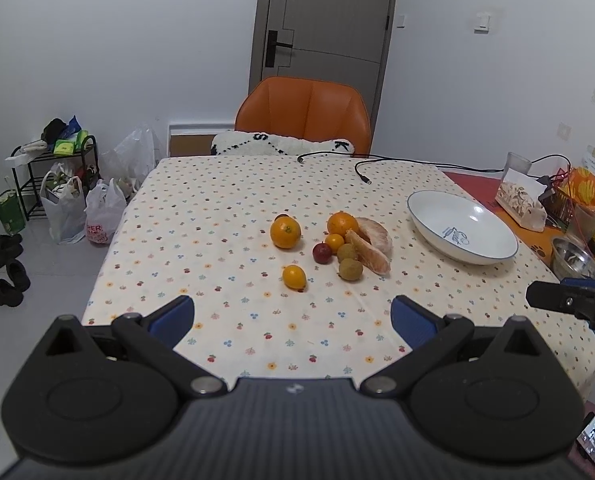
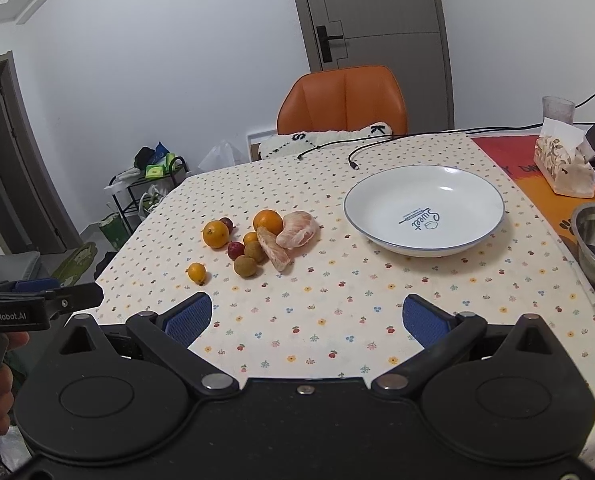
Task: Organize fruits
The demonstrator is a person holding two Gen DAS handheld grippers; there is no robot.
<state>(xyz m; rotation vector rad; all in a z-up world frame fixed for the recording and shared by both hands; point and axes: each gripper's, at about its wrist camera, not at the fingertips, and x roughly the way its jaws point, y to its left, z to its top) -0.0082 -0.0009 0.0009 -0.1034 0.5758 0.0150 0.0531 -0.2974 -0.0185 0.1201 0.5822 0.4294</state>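
A: Grippers first. The left gripper [image 1: 293, 320] has its blue pads spread wide with nothing between them, above the near edge of the table. The right gripper [image 2: 307, 316] is the same: jaws wide apart, nothing held, over the flowered tablecloth [image 2: 337, 320].

B: And the fruit?

A: All loose on the cloth, ahead of both grippers. Nearest the left one is a small yellow-orange fruit [image 1: 294, 277] lying by itself. Beyond it sits a larger orange [image 1: 285, 232], with a dark red fruit only just showing behind it.

B: The cluster to its right?

A: A second orange [image 1: 342, 224] at the back, a small orange fruit [image 1: 334, 242] touching it in front, then a red plum-like fruit [image 1: 322, 253] and two brownish round fruits [image 1: 350, 269], one behind the other. Two peeled citrus pieces [image 1: 371, 242] lie against that group on the right side.

B: Where is the dish?

A: The white bowl [image 2: 377, 184] with a blue rim stands well apart from the fruit, to the right, with nothing in it. A steel bowl [image 2: 593, 224] sits at the table's right edge, a tissue pack [image 2: 561, 168] behind it, and an orange chair [image 2: 343, 100] is at the far side.
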